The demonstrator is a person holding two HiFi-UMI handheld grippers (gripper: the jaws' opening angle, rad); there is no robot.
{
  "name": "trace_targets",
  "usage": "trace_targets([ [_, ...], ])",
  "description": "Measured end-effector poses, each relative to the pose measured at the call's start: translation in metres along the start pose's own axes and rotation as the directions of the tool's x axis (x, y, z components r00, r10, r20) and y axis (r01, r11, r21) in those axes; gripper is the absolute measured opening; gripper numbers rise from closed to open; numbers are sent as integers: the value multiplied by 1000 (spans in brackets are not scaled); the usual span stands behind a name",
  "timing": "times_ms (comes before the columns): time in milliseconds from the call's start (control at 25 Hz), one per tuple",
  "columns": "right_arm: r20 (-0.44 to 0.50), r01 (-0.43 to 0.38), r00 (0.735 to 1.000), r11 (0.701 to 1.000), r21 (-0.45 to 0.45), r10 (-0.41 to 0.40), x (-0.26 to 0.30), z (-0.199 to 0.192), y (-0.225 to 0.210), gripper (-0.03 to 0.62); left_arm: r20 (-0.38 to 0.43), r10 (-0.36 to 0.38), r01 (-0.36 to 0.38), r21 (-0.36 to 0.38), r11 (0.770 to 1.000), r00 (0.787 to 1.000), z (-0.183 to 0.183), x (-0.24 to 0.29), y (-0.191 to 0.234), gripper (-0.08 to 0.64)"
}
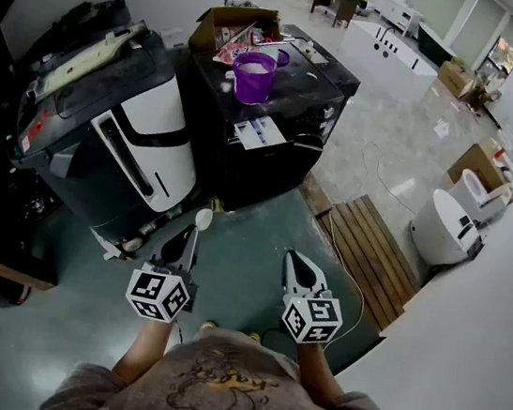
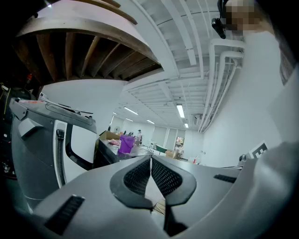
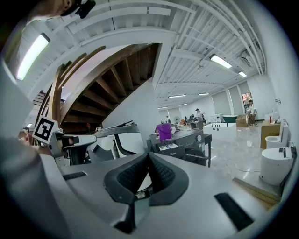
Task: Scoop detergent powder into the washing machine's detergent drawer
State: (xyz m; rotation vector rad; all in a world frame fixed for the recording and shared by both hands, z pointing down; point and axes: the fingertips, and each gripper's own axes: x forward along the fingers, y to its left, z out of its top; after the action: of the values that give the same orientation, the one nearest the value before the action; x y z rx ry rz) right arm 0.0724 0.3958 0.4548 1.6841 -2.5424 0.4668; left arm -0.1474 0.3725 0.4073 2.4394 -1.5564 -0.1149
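Can't tell contents of purple bucket [image 1: 254, 77]: too small. Can't read label [image 1: 258, 132] on black washing machine [image 1: 243, 164]. Can't identify clutter in cardboard box [image 1: 223, 26] behind.

An open cardboard box [image 1: 227, 25] holds red and white packets, and to the left stands a tilted black-and-white appliance [image 1: 146, 151]. On the green mat [image 1: 253, 232] lies a slatted wooden board [image 1: 374, 256], with two white toilets [image 1: 445, 228] just beyond it on the pale floor and a brown carton [image 1: 475, 164] near them. Farther back stands a white bathtub [image 1: 388, 55], and the right gripper view shows the underside of a wooden staircase [image 3: 105, 91].
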Motion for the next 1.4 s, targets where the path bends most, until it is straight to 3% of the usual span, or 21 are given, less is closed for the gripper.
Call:
trace_targets([
  [320, 12, 40, 999, 999, 23, -40, 13, 1, 9, -3, 8, -26, 26, 6, 1000, 1000, 10, 7, 13, 23],
  [800, 31, 90, 995, 996, -10, -90, 32, 1, 41, -3, -5, -119, 119, 10, 993, 993, 10, 15, 45, 24],
  [1400, 20, 86, 996, 996, -7, -86, 100, 3, 25, -3, -7, -131, 131, 23, 991, 991, 14, 72, 82, 25],
])
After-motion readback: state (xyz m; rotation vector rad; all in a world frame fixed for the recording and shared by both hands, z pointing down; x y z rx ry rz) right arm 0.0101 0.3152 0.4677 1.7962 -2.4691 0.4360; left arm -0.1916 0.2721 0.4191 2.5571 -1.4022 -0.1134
